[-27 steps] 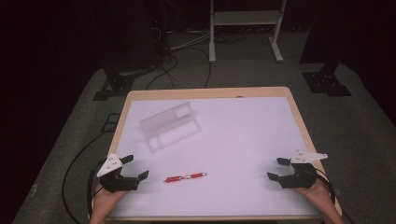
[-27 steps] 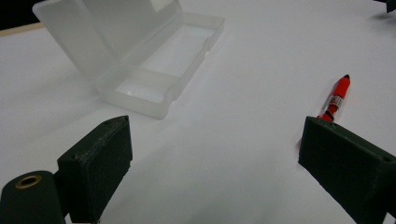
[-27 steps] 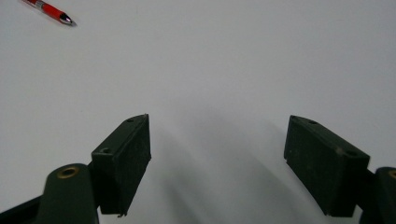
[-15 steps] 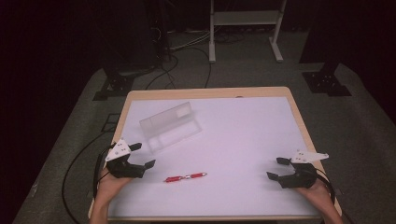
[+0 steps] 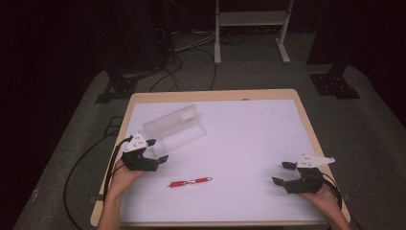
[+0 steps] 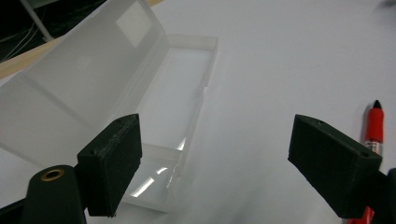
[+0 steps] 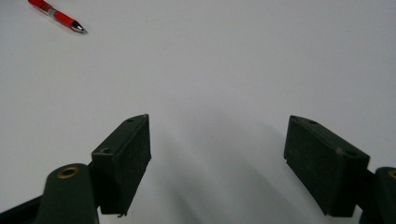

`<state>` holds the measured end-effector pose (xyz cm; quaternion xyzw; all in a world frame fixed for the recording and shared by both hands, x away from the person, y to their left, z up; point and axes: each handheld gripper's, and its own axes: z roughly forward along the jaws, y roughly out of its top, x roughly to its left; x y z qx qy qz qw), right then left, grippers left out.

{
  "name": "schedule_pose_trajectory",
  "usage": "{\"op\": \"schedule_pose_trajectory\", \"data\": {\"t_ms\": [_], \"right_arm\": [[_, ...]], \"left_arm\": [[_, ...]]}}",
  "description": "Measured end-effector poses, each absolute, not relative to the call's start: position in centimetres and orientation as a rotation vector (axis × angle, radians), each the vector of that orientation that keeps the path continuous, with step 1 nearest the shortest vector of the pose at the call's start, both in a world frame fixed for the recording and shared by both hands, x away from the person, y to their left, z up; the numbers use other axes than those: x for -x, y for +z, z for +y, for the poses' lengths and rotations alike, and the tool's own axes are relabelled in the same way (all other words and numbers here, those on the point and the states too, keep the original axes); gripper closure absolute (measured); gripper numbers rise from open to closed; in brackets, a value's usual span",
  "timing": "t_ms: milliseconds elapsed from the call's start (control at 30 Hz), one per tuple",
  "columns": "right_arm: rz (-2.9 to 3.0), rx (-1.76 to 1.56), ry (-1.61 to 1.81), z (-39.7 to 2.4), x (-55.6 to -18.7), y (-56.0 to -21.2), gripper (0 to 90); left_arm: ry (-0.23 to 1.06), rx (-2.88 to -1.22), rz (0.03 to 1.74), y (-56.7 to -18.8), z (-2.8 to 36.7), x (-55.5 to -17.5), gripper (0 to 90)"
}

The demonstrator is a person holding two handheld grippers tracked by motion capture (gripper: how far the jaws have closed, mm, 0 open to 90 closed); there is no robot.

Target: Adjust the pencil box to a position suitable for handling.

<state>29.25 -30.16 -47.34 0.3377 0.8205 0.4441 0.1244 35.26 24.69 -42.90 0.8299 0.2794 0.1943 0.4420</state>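
A clear plastic box (image 5: 174, 129) lies open on the white table, its lid tilted up toward the back left. A red pen (image 5: 190, 182) lies flat near the front middle. My left gripper (image 5: 158, 150) hovers open at the box's near left end, with nothing between its jaws. In the left gripper view the box (image 6: 177, 93) stretches ahead past the left jaw, the pen (image 6: 373, 130) lies by the right jaw, and the left gripper (image 6: 215, 163) stands wide. My right gripper (image 5: 282, 173) rests open at the front right over bare table. Far off in the right gripper view lies the pen (image 7: 56, 16), and the right gripper (image 7: 217, 158) holds nothing.
The white table top (image 5: 249, 134) has a wooden rim (image 5: 215, 95). Cables (image 5: 191, 72) and a metal stand's legs (image 5: 218, 52) sit on the carpet beyond the far edge. A cable (image 5: 76, 172) trails off the table's left side.
My left gripper has moved away from the front edge and up to the near end of the box. The right gripper, the pen and the box have stayed in place.
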Motion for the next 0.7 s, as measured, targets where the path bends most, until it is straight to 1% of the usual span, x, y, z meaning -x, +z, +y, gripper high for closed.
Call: {"op": "schedule_pose_trajectory", "data": {"t_ms": [33, 133, 167, 200, 267, 300, 600, 700], "right_arm": [[2.394, -0.986, 1.291, -30.1, -29.3, -47.4, 22.3], [2.397, -0.983, 1.288, -30.1, -29.3, -47.4, 22.3], [2.397, -0.98, 1.288, -30.1, -29.3, -47.4, 22.3], [2.397, -0.98, 1.288, -30.1, -29.3, -47.4, 22.3], [2.394, -0.984, 1.295, -30.1, -29.3, -47.4, 22.3], [2.393, -0.986, 1.296, -30.2, -29.3, -47.4, 22.3], [2.396, -0.982, 1.299, -30.2, -29.2, -47.4, 22.3], [2.394, -0.98, 1.303, -30.2, -29.2, -47.3, 22.3]], "left_arm": [[0.445, -2.1, 0.706, -42.8, 24.4, -35.9, 16.8], [0.461, -2.091, 0.688, -42.6, 24.0, -36.1, 16.9], [0.479, -2.086, 0.671, -42.3, 23.8, -36.3, 18.2], [0.479, -2.086, 0.671, -42.3, 23.8, -36.3, 18.5], [0.438, -2.119, 0.684, -42.0, 23.3, -37.2, 17.8], [0.452, -2.13, 0.667, -41.8, 23.0, -37.3, 17.9], [0.448, -2.138, 0.628, -39.9, 21.4, -38.9, 17.9], [0.452, -2.167, 0.596, -39.3, 20.9, -39.5, 17.8]]}}
